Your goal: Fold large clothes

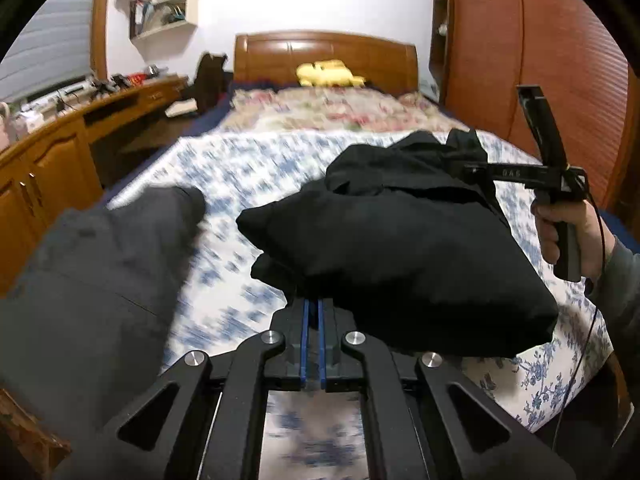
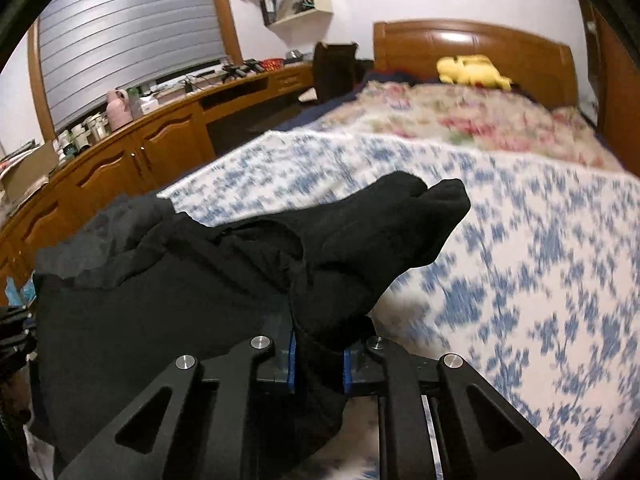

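1. The black garment [image 1: 400,248] is bunched and puffy, lifted over the blue-flowered bedspread [image 1: 232,168].
2. The left gripper [image 1: 313,312] has its fingers pressed nearly together on the garment's near edge; the right gripper [image 2: 319,344] pinches a thicker fold between its blue pads [image 2: 291,360].
3. A dark grey garment [image 1: 100,272] lies left on the bed.
4. Cloth hides both sets of fingertips; the bedding beyond is blurred.

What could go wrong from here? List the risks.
1. The black garment is bunched, so a fold could trap creases.
2. The left tool seems to pinch only its edge; the cloth might slip out.
3. The grey garment lies close beside it and could get dragged along.
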